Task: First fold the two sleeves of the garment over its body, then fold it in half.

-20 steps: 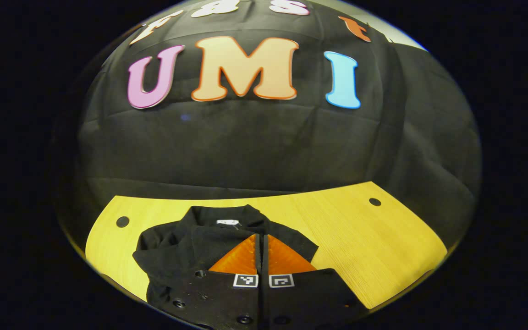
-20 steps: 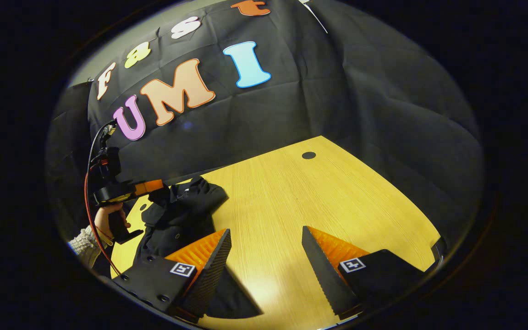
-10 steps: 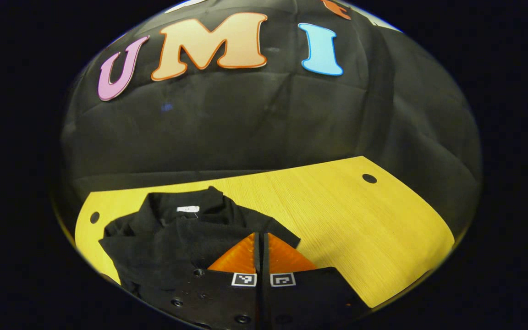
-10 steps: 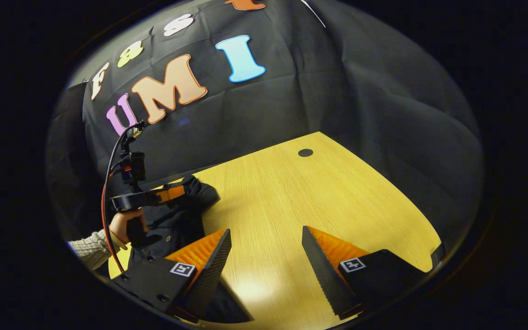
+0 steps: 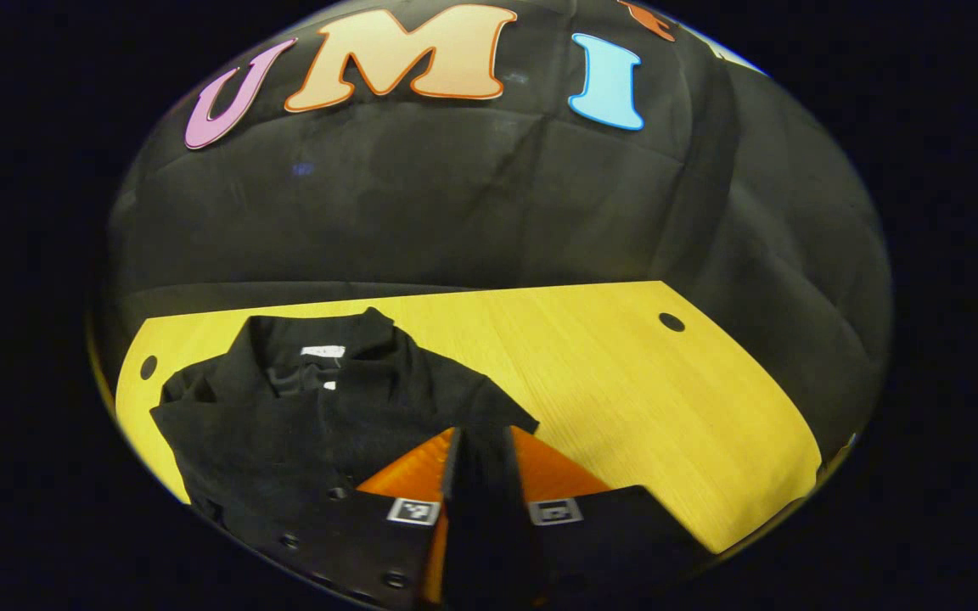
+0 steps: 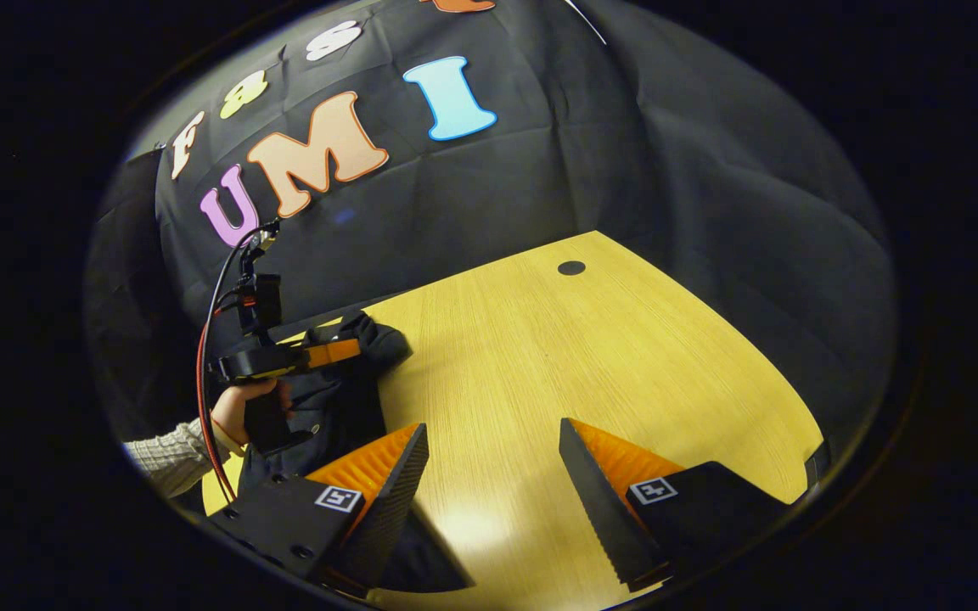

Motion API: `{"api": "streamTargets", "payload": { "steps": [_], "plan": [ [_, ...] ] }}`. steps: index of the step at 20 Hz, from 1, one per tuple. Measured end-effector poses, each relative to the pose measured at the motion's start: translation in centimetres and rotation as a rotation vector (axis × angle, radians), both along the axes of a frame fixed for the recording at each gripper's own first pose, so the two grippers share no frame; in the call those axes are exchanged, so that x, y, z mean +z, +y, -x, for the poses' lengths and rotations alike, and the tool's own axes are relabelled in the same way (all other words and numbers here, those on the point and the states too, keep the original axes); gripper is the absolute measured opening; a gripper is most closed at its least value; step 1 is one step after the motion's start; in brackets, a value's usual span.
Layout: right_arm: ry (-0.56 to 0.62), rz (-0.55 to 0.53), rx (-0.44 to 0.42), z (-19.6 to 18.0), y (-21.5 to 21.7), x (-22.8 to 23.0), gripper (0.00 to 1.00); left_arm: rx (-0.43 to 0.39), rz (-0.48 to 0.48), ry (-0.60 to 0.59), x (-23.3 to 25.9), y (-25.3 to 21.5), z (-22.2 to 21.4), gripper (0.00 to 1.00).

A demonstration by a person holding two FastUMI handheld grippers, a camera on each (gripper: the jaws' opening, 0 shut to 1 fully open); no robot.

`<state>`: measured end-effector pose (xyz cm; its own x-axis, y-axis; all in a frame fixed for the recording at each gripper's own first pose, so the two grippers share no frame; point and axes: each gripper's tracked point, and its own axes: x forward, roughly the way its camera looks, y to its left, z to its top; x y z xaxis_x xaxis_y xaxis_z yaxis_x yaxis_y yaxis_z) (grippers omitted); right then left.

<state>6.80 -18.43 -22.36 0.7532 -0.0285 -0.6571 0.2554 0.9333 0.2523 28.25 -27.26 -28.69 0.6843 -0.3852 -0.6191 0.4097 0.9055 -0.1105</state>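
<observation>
The left hand-held gripper [image 5: 480, 441], jaws slightly parted over dark fabric, hovers above the black garment [image 5: 302, 407] on the tabletop [image 5: 625, 390]; the right hand-held gripper [image 6: 493, 462] waits released, apparently for folding.

The garment [image 5: 302, 416] is a black collared shirt, lying on the yellow wooden table [image 5: 625, 399] toward its left end, collar facing the far wall with a small white label [image 5: 323, 350] showing inside the neck. It's bunched and layered, fabric folded over the body, one short sleeve [image 5: 489, 412] poking out to the right. From the right gripper view it's a dark heap [image 6: 345, 399] at the table's left edge.
</observation>
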Motion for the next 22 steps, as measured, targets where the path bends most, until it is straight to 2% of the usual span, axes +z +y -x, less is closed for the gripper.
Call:
{"api": "streamTargets", "payload": {
  "steps": [2,3,4,5,8,12,15,22],
  "plan": [
    [-0.006,0.010,0.012,0.0,0.4,0.1,0.98,-0.010,-0.041,0.012,-0.3,0.4,0.4,0.66],
    [-0.006,0.017,0.018,0.1,0.5,0.2,0.98,-0.010,-0.052,0.008,-0.2,0.4,0.5,0.68],
    [-0.006,0.019,0.025,0.1,0.6,0.1,0.98,-0.011,-0.055,0.007,0.0,0.4,0.6,0.75],
    [-0.008,0.022,0.030,0.2,0.9,0.1,0.98,-0.009,-0.046,0.005,0.4,0.4,0.8,0.76],
    [-0.014,0.022,0.044,0.4,1.7,0.1,0.98,0.011,-0.015,-0.049,2.8,0.8,0.5,0.94],
    [-0.015,0.021,0.075,1.1,3.6,-0.2,0.98,0.050,-0.006,-0.130,6.2,3.2,0.9,0.96],
    [-0.008,0.028,0.109,1.7,5.5,-0.7,0.98,0.075,-0.036,-0.180,8.3,6.5,2.3,0.95],
    [0.023,0.054,0.217,5.0,11.0,-3.2,0.98,0.183,-0.127,-0.215,9.5,18.0,9.6,0.95]
  ]
}}
